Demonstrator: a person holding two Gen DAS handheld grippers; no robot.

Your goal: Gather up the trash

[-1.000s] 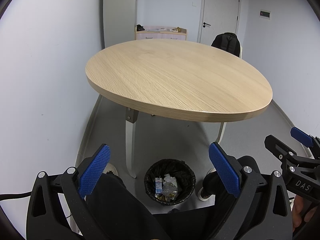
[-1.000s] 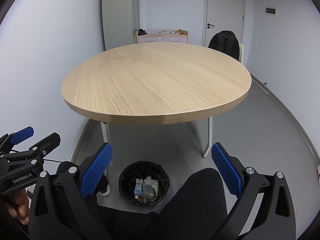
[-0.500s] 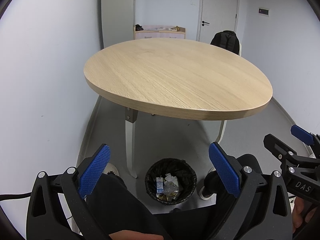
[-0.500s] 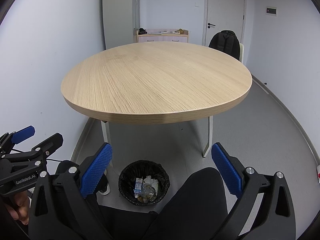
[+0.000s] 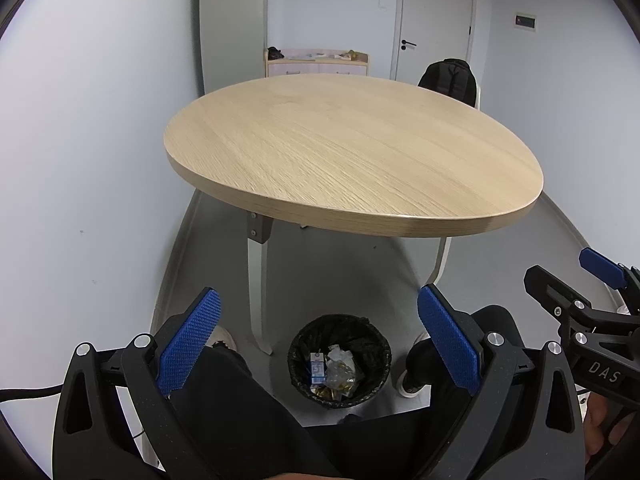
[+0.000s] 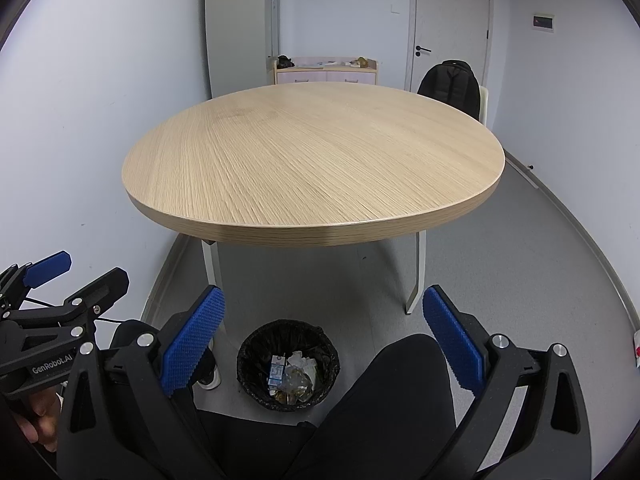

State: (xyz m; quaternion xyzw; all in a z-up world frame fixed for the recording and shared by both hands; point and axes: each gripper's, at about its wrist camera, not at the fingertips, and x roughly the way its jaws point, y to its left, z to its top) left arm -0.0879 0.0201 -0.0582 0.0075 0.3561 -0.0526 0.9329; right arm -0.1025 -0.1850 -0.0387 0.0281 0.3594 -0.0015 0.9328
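A pale round table (image 6: 312,160) of oak-grain laminate, thick-edged and smooth, fills the middle of the room on white tapered legs; nothing shows on its top, so as a judgement the collecting looks finished or close to it. On the far right a dark backpack (image 6: 450,86) sits on a chair, and a low pink-fronted cabinet (image 6: 326,70) stands against the far wall, both well apart from the work.

On the grey floor just beyond the near edge of the table, between the person's dark-trousered knees, stands a small round bin (image 6: 288,362) with a crinkled black liner, probably put there to be within easy reach from the seat. The trash (image 6: 290,376) lies inside it: a small blue-and-white carton, crumpled clear wrapping and something gold-coloured beneath.

The left gripper (image 5: 318,342) and the right gripper (image 6: 324,338) hang above the lap, aimed past the bin. Each stands spread wide, its blue knurled pads (image 6: 192,340) far apart with nothing between them, apparently at rest now that no item is in hand
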